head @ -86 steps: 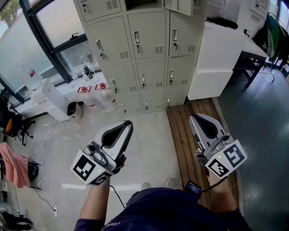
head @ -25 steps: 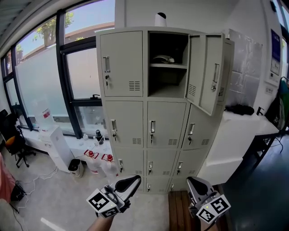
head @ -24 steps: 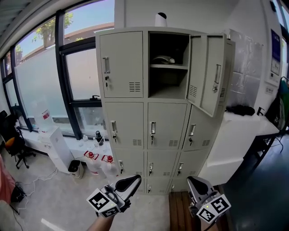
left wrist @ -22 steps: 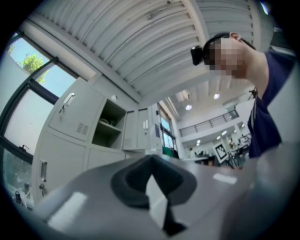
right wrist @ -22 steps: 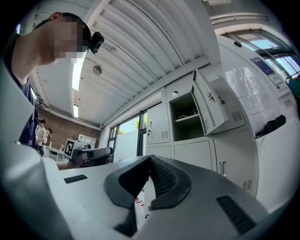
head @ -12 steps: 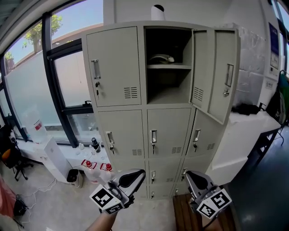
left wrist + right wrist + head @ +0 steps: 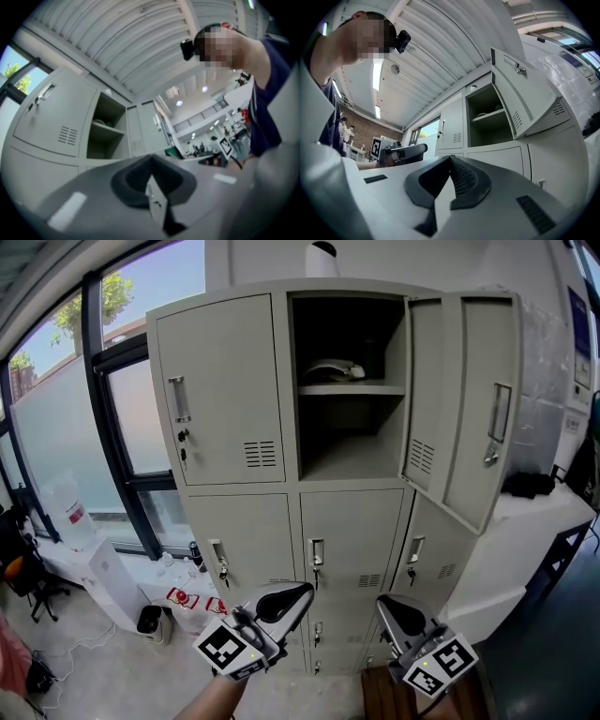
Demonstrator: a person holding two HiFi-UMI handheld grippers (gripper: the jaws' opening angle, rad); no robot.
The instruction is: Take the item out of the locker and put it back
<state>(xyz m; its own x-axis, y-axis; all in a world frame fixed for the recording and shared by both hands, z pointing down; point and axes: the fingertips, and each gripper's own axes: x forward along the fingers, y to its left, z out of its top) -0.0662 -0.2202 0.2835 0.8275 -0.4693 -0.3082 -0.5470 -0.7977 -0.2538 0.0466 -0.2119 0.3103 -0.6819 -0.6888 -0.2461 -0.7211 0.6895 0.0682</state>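
Note:
The grey locker bank [image 7: 230, 399] fills the head view. Its top middle compartment stands open, with the door [image 7: 469, 409] swung out to the right. A pale rounded item [image 7: 328, 369] lies on the upper shelf [image 7: 349, 388]; the space under the shelf looks bare. Both grippers are low, in front of the lower doors and well below the open compartment. My left gripper [image 7: 302, 592] is shut and holds nothing. My right gripper [image 7: 384, 602] is shut and holds nothing too. The left gripper view shows the open compartment [image 7: 108, 136], and the right gripper view shows the item [image 7: 487, 114].
A white object [image 7: 322, 257] stands on top of the lockers. Big windows [image 7: 56, 427] are at the left, with bottles [image 7: 187, 601] on the floor below. A white counter [image 7: 539, 517] with a dark thing [image 7: 527, 485] stands at the right, under the open door.
The lockers have grown larger in view as I came closer. Both grippers have moved forward toward them and risen slightly, staying shut.

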